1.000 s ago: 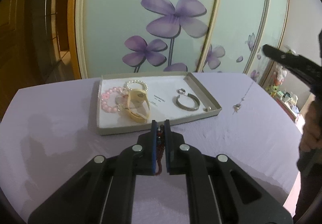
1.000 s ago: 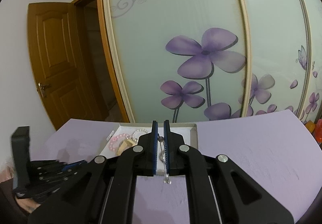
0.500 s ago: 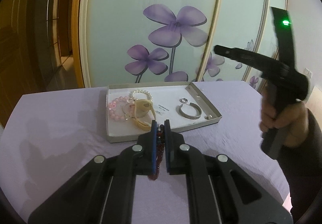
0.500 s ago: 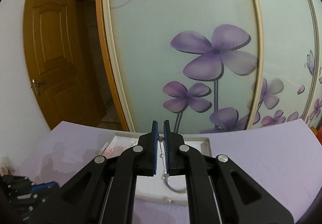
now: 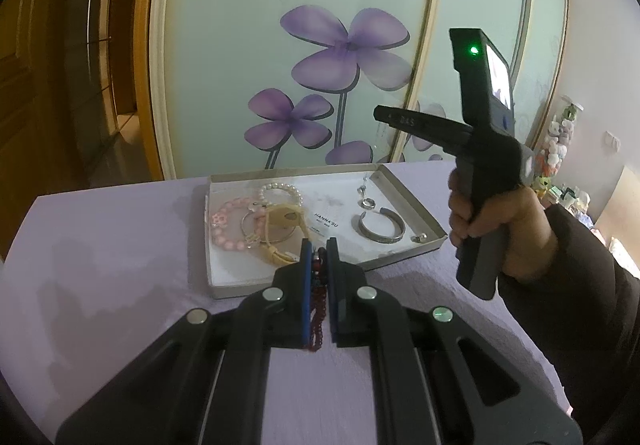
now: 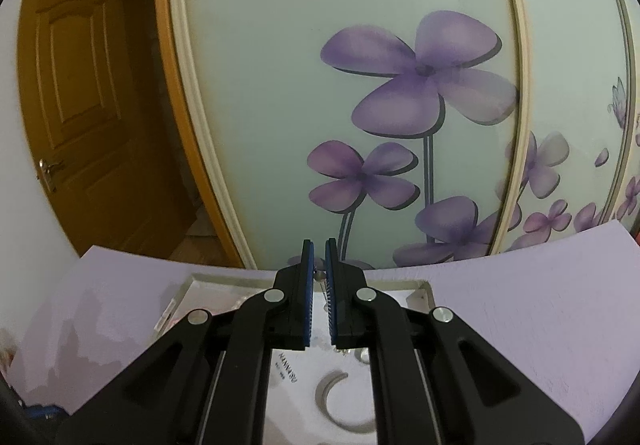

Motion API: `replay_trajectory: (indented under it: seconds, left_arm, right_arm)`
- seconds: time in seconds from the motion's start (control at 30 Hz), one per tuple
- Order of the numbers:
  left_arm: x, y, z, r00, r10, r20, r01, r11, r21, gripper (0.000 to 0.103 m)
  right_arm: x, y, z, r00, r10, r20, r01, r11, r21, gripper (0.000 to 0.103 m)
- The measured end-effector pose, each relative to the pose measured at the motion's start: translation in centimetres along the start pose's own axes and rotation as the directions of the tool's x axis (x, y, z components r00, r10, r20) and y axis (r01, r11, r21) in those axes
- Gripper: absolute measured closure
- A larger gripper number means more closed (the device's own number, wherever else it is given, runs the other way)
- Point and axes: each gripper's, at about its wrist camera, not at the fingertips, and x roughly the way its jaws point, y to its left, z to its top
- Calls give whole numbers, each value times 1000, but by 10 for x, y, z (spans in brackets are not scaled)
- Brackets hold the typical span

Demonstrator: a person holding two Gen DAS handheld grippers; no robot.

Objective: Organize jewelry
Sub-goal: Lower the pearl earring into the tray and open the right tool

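Left tongs (image 5: 318, 261) clamped on dark red bead strand (image 5: 317, 309): limp, light. Right tongs (image 6: 319, 265) pinching thin silver chain (image 5: 365, 185) over tray (image 5: 412, 201): slippery, fragile; grip mid-length.

The left hand-held gripper (image 5: 318, 247) is held low and level, its jaws nearly closed with a dark red bead strand (image 5: 317, 309) pinched between them. The right hand-held gripper (image 6: 319, 249) is raised, gripped at the handle by the right hand (image 5: 494, 223), its jaws clamped on a thin chain (image 6: 320, 277).
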Motion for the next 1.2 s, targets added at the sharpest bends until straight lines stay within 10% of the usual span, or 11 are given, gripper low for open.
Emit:
replay_trajectory:
  seconds: [1.2]
  left_arm:
    - [21,-14,-4,999,0,-35,1,999,43,96]
  right_arm:
    - [31,-14,-14,996,-44,-75,46,999,15,97]
